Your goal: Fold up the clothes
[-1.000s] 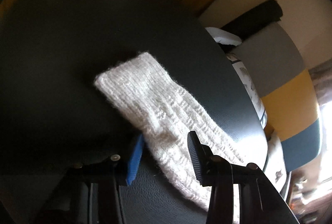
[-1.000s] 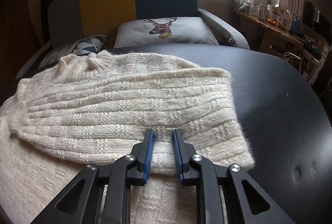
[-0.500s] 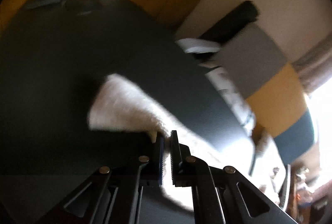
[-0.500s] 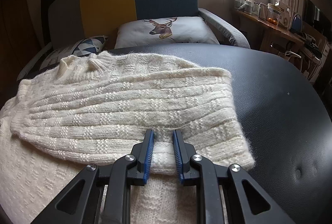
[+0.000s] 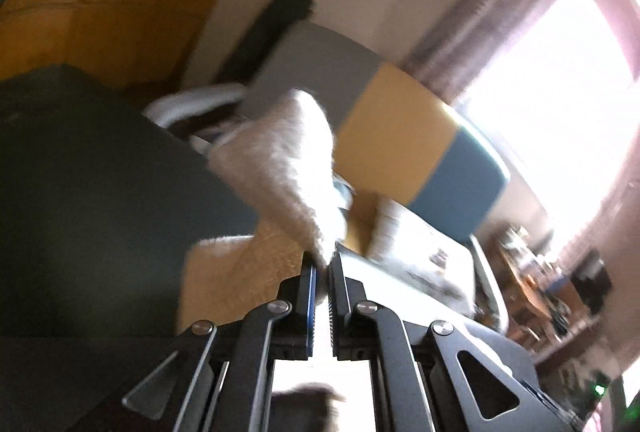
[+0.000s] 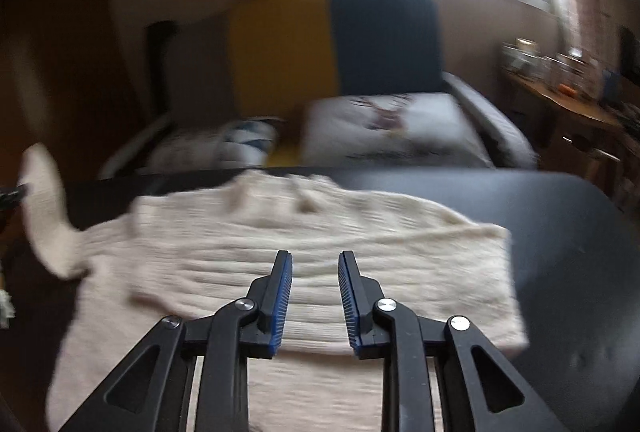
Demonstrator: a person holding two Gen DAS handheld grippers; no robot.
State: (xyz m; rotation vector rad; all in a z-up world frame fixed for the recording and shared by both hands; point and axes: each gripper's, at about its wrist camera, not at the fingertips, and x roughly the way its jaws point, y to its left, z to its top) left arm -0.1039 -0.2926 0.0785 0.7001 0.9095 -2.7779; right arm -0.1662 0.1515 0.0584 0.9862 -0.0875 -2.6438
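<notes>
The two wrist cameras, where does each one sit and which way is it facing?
Left wrist: on the left tool, looking along shut fingers pinching the lifted sweater sleeve, toward the sofa.
Right wrist: on the right tool, its jaws opening with nothing between them, above the sweater on the black table.
Shared: sweater, table, sofa, window.

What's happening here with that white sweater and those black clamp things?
A person is folding a cream knitted sweater on a dark padded table, with a handheld gripper in each hand. The left gripper is shut on one sleeve and holds it up off the table. The right gripper hangs above the other sleeve, already folded across the body; its jaws are opening, nothing between them.
</notes>
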